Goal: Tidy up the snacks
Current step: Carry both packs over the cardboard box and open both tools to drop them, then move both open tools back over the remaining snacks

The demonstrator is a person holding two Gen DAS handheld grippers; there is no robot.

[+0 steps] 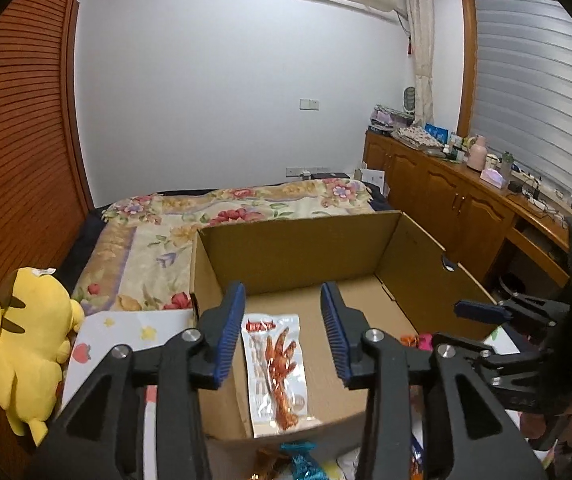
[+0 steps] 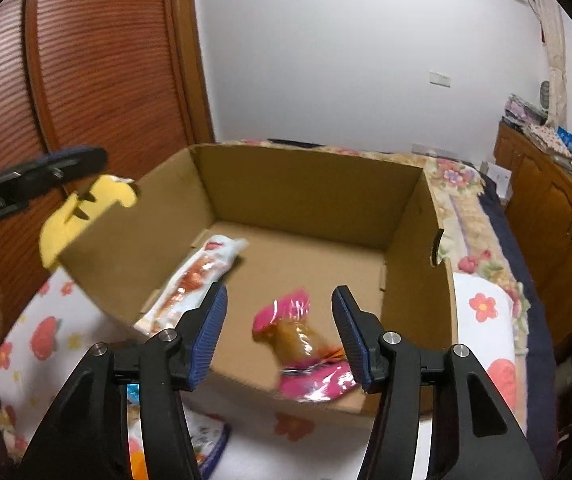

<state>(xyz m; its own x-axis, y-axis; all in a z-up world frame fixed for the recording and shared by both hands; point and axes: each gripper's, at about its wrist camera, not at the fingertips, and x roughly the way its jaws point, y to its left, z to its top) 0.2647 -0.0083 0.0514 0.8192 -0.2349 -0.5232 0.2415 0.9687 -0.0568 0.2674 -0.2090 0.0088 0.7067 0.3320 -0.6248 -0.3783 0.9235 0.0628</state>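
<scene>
An open cardboard box (image 1: 297, 240) stands on the bed. On its floor by the left wall lies a clear packet with a reddish chicken foot (image 1: 276, 372), also seen in the right wrist view (image 2: 194, 280). My left gripper (image 1: 282, 292) hangs open above that packet, its blue pads well off it on both sides. My right gripper (image 2: 280, 292) is open over the box (image 2: 305, 184). A blurred pink and brown snack packet (image 2: 301, 344) sits low between its fingers at the box's near wall, and I cannot see the pads pressing it. The right gripper (image 1: 473, 330) also shows at the box's right side.
A yellow plush toy (image 1: 26, 340) lies left of the box on a white fruit-print cloth (image 1: 126, 332). Floral bedding (image 1: 246, 204) stretches behind. Loose snack packets (image 1: 301, 460) lie in front of the box. A wooden cabinet (image 1: 445, 192) with clutter runs along the right wall.
</scene>
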